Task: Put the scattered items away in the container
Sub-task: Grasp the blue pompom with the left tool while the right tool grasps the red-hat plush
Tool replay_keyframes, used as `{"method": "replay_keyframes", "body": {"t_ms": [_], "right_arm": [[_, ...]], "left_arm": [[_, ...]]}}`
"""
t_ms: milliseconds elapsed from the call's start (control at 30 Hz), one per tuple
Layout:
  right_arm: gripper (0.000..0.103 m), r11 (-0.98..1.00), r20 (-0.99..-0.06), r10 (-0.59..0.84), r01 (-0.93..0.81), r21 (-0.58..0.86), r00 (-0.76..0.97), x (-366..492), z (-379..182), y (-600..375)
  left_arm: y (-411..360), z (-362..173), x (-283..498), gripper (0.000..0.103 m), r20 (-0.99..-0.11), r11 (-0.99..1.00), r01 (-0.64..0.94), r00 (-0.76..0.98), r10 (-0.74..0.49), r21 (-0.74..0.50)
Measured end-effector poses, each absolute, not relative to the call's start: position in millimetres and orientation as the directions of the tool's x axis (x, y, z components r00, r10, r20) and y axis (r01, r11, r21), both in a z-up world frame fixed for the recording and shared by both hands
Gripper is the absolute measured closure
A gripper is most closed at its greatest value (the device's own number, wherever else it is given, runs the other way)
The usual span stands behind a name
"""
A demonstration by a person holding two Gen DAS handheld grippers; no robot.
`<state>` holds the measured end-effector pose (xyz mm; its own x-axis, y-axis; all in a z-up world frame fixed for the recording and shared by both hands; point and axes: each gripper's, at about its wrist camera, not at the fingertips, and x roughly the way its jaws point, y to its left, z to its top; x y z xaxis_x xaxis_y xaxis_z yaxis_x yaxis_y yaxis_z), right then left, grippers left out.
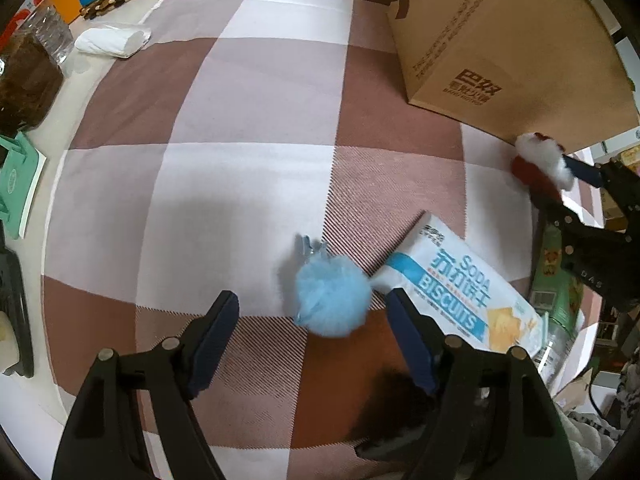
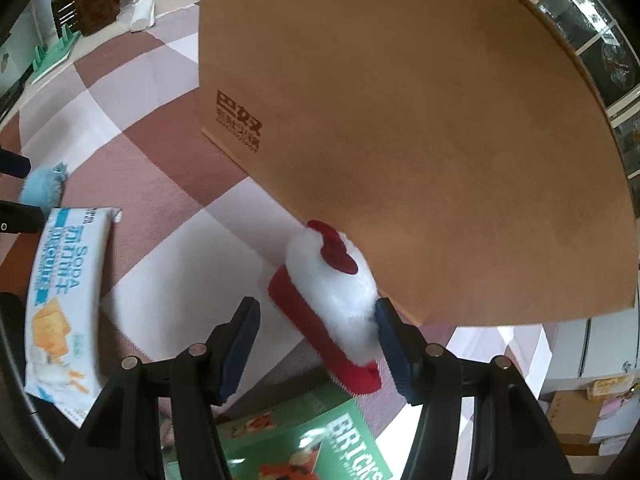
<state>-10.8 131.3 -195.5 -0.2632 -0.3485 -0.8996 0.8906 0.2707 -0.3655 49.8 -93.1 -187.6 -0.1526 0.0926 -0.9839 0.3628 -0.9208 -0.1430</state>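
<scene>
One biscuit pack [image 1: 460, 284] — long axis toward box [image 1: 500, 40].

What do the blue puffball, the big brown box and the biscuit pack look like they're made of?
Blue puffball: likely synthetic fur, fuzzy outline. Brown box: matte cardboard with printed lettering. Biscuit pack: probably glossy plastic film, crimped end.

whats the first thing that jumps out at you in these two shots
The big cardboard box fills most of the right wrist view, standing on the checked cloth. Against its base lies a red and white plush toy, between the open fingers of the right gripper. In the left wrist view a fluffy blue pompom sits between the open left gripper fingers, beside a soda biscuits packet.
</scene>
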Motion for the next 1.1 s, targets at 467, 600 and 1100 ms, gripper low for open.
{"method": "replay_keyframes", "body": {"t_ms": [467,600,1100], "right_arm": [[0.053,0.245,-0.898,-0.348,0.898,-0.366,-0.27,-8,-205,122],[0.055,0.209,-0.916,-0.341,0.934,-0.29,-0.208,-15,-191,122],[0.055,0.072,-0.937,-0.348,0.995,-0.069,-0.04,-48,-160,141]], "left_arm": [[-107,-187,58,0.057,-0.982,-0.903,0.411,-0.184,0.048,-0.121],[-114,-185,63,0.067,-0.978,-0.889,0.432,-0.193,0.074,-0.153],[-115,-170,76,0.067,-0.973,-0.906,0.386,-0.211,0.096,-0.173]]}}
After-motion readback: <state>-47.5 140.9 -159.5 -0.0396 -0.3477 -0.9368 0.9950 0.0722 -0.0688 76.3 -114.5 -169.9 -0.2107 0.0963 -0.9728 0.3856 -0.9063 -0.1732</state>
